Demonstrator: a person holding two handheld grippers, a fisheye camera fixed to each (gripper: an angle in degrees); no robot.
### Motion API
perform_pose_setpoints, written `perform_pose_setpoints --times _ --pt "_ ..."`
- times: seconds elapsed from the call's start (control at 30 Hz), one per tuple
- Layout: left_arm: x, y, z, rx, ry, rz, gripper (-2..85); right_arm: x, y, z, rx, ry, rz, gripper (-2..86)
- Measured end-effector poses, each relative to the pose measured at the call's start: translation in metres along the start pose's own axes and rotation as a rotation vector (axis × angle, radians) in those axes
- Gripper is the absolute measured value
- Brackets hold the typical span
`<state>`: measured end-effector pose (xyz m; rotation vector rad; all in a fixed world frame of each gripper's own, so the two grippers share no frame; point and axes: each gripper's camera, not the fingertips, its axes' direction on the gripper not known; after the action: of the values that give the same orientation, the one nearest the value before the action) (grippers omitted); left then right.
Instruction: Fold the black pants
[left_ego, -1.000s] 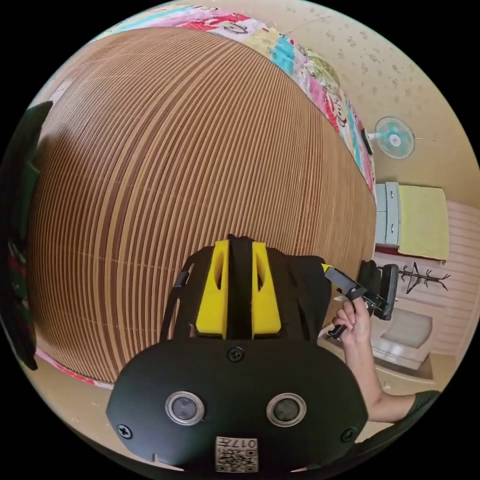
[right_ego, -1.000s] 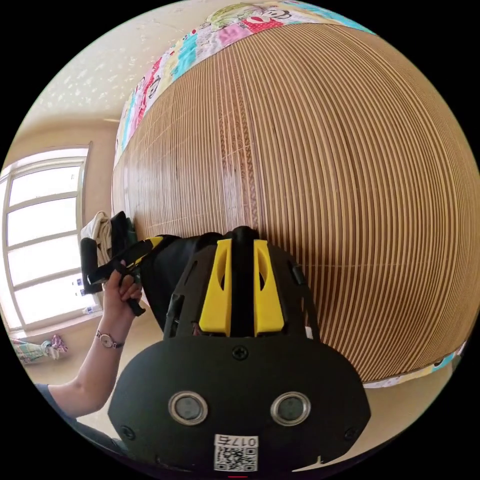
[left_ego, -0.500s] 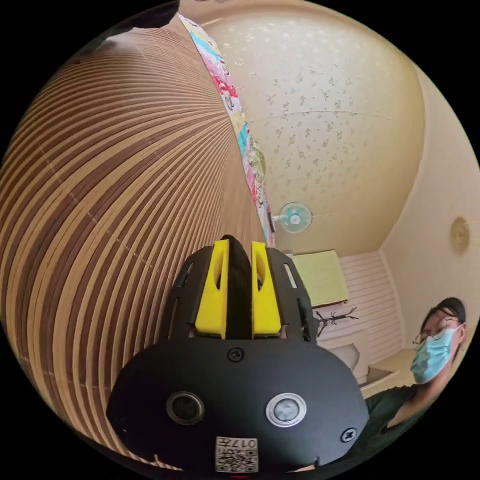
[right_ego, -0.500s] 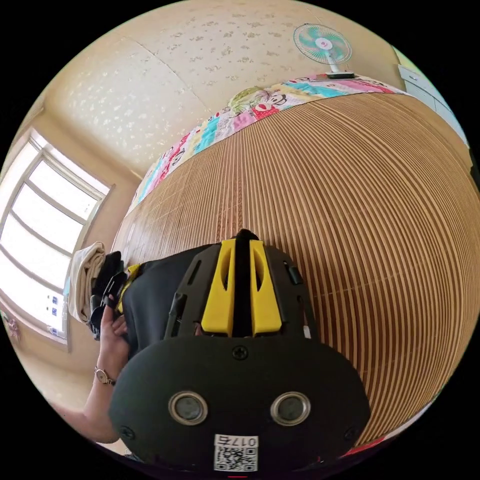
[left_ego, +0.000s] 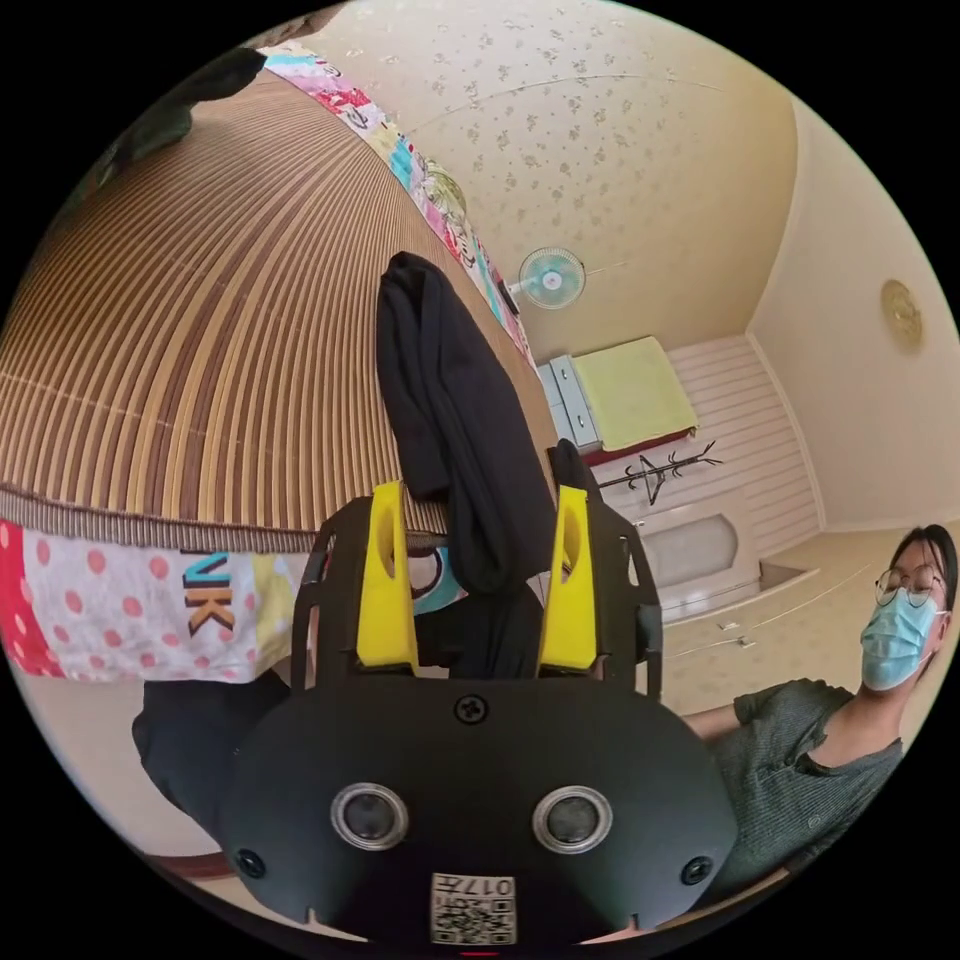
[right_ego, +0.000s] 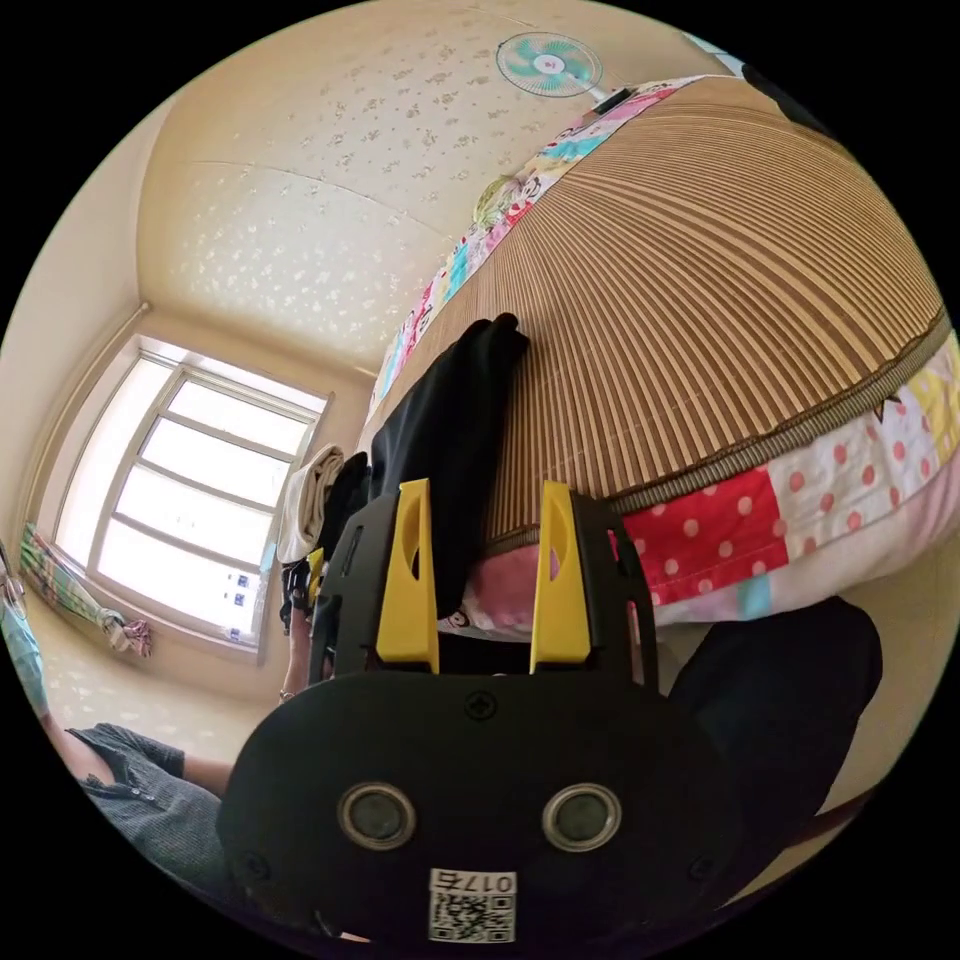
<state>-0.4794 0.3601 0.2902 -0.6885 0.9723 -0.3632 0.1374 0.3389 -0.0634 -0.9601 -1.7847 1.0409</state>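
Bright window (right_ego: 170, 510) daylight, fisheye-warped edges

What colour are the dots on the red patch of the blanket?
Pale pink dots on the red patch, clearest in the right gripper view.

Striped mat (left_ego: 200, 330) over quilt (left_ego: 130, 610); fan (left_ego: 551, 277), perhaps wall-mounted.

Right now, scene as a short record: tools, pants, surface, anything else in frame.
left tool: jaws apart, black pants between them, not clamped
right tool: jaws apart, nothing pressed
black pants: bunched strip lying on the bamboo mat, one end over the near edge
bedding: patchwork quilt under the mat
other: fan on the far side; window; person seated beside the bed
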Motion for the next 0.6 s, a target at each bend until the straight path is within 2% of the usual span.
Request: perform_pose_setpoints --times 0.1,0.27,0.4,0.6 --pt "0.004 0.005 -0.021 0.031 0.035 0.024 20.1 -0.028 0.005 -0.007 -0.048 0.011 -0.046 16.4" --pt "-0.014 -0.010 -0.026 -0.002 -0.004 0.023 20.4 -0.068 -0.004 -0.017 -0.076 -0.001 -0.064 18.4" --pt "-0.051 -0.042 -0.001 -0.071 0.008 -0.013 21.5 -0.077 -0.019 0.001 -0.126 0.029 -0.058 20.2" --pt "-0.097 -0.089 0.037 -0.141 0.018 -0.012 18.4 -0.083 -0.045 0.054 -0.207 -0.077 -0.051 21.7"
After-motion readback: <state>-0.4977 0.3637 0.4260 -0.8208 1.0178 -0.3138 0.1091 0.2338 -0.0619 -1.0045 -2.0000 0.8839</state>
